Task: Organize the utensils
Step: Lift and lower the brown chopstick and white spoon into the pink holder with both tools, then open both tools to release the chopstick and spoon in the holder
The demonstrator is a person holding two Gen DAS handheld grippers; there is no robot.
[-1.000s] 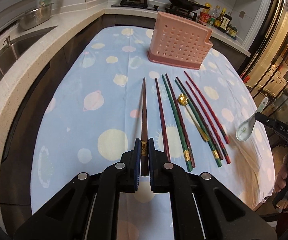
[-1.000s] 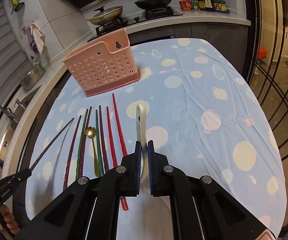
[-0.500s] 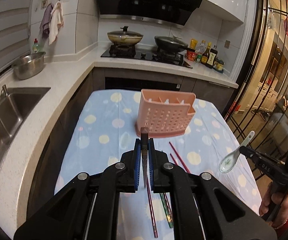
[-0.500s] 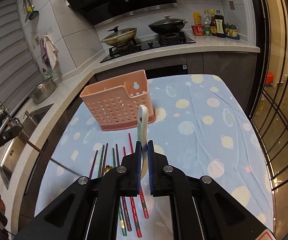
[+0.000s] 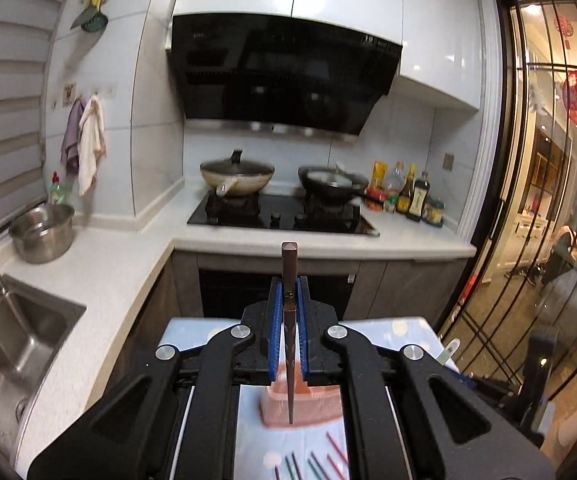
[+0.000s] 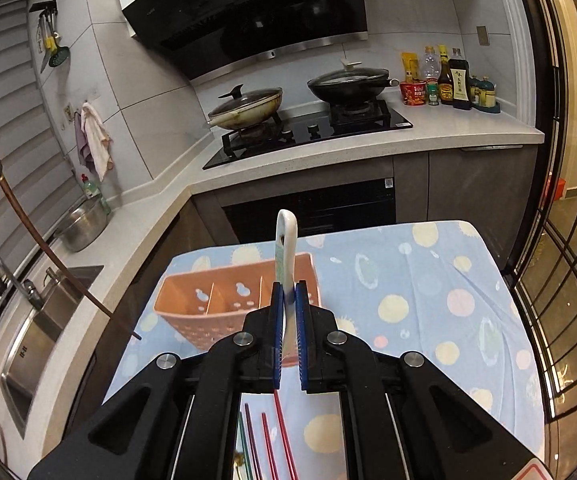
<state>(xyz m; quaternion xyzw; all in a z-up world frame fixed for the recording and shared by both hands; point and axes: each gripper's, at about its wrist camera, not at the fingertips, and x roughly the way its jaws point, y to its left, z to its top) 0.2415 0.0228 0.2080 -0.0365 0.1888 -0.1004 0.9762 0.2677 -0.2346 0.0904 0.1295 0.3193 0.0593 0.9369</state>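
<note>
My left gripper [image 5: 289, 284] is shut on a dark brown chopstick [image 5: 289, 344], held upright with its thin tip hanging above the pink perforated utensil holder [image 5: 312, 410]. My right gripper [image 6: 288, 290] is shut on a white ceramic spoon [image 6: 286, 248], handle up, just in front of the holder [image 6: 224, 304], whose divided compartments show. The brown chopstick also shows at the left of the right wrist view [image 6: 48, 252], tip near the holder's left end. Red and green chopsticks [image 6: 276, 440] lie on the blue dotted tablecloth [image 6: 428, 300] below.
A counter with a sink [image 5: 12, 344] runs along the left. A steel pot [image 5: 42, 232] stands on it. The stove holds a lidded pan [image 5: 236, 174] and a wok [image 5: 332, 182]. Sauce bottles [image 6: 448, 80] stand at the back right. Glass doors [image 6: 568, 240] are on the right.
Both grippers have risen and tipped up over the table. The brown chopstick went from lying flat to hanging upright over the holder. The spoon has moved closer to the holder.
</note>
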